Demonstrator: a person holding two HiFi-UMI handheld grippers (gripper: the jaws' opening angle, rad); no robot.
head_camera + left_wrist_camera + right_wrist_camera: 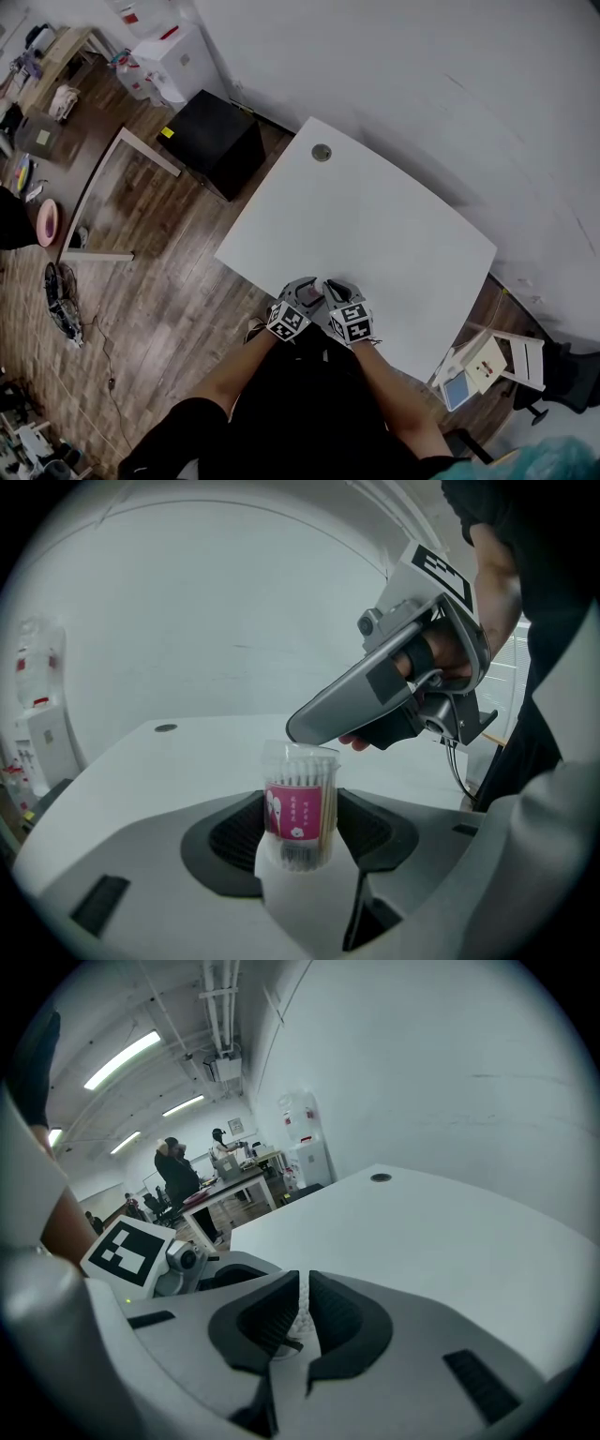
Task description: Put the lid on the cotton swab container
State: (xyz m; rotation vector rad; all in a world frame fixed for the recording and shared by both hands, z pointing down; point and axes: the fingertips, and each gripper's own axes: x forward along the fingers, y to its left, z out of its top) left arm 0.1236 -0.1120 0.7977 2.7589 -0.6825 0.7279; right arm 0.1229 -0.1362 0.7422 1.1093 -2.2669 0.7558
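Left tool [300, 844] clamps container [300, 803], lower centre. Right tool [303, 1290] pinches lid [302, 1307] edge-on. Risk: the thin grip lets the lid tilt or slip when I seat it.

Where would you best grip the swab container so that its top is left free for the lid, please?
Probably by the lower, labelled wall of the container, from the sides, much as the left gripper does. It stands upright and round, so opposite sides give a square pinch, and the top is left clear for the lid in the right gripper.
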